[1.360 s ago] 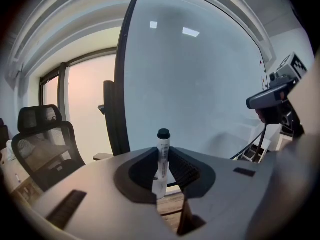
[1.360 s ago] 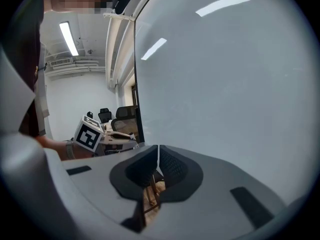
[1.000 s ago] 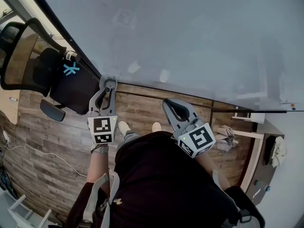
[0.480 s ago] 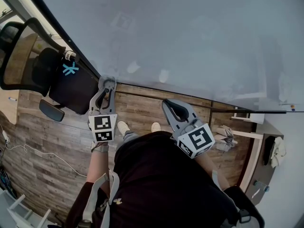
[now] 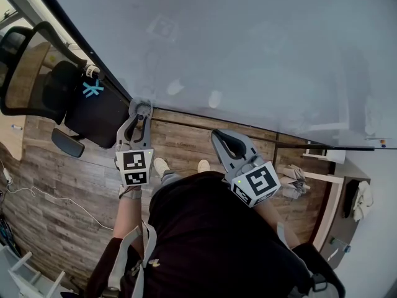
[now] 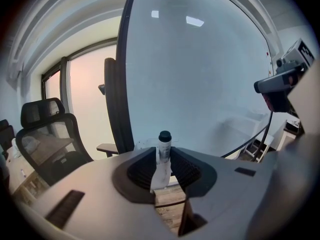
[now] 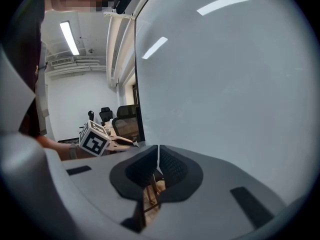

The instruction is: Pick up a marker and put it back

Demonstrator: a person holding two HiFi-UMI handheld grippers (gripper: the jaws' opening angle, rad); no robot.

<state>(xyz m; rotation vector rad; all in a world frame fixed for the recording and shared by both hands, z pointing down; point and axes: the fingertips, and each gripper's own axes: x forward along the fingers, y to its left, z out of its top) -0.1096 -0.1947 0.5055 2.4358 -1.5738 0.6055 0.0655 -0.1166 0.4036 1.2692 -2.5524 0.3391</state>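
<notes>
Your left tool (image 5: pixel 142 107): jaws just opening, narrowly apart around the upright marker (image 6: pixel 164 145). Your right tool (image 5: pixel 219 136): closed, empty.

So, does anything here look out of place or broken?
Nothing looks damaged or spilled. The one curious thing is the black-capped marker, standing upright between the fingers of the left gripper, which have just been opening, in front of the whiteboard.
</notes>
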